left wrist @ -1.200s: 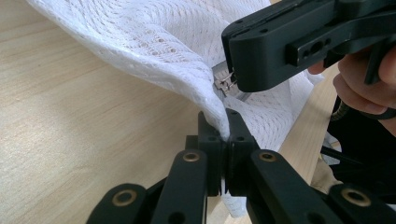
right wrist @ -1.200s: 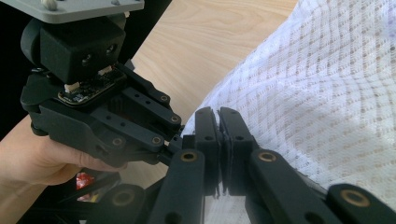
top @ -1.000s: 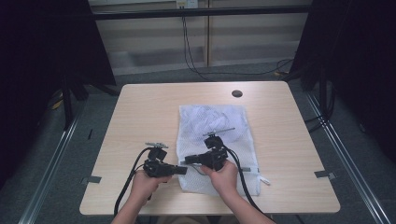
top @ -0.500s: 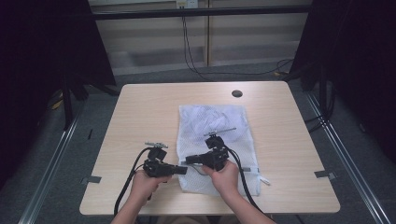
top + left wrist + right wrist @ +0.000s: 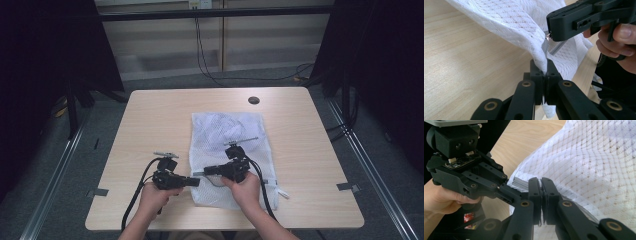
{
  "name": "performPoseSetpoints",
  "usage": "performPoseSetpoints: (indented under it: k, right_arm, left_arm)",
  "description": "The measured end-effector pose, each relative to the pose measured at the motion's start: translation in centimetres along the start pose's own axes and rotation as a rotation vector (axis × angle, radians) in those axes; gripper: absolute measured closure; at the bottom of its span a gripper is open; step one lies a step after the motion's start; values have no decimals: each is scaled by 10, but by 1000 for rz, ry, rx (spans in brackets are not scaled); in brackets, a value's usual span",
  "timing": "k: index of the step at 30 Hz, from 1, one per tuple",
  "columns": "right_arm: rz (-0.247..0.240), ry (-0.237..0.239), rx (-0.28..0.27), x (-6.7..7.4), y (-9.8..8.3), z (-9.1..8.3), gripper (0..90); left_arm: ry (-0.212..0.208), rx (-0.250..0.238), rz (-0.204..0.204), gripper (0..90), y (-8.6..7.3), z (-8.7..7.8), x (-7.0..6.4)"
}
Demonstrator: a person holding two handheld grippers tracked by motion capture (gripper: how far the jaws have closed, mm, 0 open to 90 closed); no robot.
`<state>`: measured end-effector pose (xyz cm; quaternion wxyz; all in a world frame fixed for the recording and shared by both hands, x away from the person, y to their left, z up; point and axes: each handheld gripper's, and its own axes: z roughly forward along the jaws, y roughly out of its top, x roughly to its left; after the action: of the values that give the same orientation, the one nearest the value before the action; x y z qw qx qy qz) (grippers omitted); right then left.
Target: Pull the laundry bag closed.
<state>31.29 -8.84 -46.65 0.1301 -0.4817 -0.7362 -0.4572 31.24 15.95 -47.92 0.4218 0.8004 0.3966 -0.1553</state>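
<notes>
A white mesh bag (image 5: 235, 135) lies on the light wooden table (image 5: 160, 125), its near left corner lifted between my two grippers. My left gripper (image 5: 196, 181) points right, and its jaws (image 5: 545, 71) are shut on a fold of the mesh bag (image 5: 506, 17) beside the grey zipper (image 5: 544, 47). My right gripper (image 5: 206, 171) points left at it, tip to tip. Its tip (image 5: 549, 35) pinches the small metal zipper pull (image 5: 547, 38). In the right gripper view the shut jaws (image 5: 541, 183) meet the zipper tape (image 5: 520, 182), with the left gripper (image 5: 509, 196) close alongside.
A dark round hole (image 5: 253, 100) sits near the table's far edge. Each gripper's black cable (image 5: 137, 195) trails back over the near edge. Black curtains and metal floor rails (image 5: 365, 155) flank the table.
</notes>
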Motion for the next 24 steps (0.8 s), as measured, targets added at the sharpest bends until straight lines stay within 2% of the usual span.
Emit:
performPoseSetpoints:
  k: [7, 16, 24]
  right_arm:
    - [-3, -14, 0, -3, -1, -4, 872]
    - [-1, -24, 0, -7, -4, -8, 873]
    - [6, -32, 0, -10, -6, -12, 872]
  left_arm:
    - [-4, -11, -22, 880, 0, -2, 1]
    - [-13, -13, -25, 879, 0, -3, 2]
    - [-5, -14, -22, 879, -1, -5, 3]
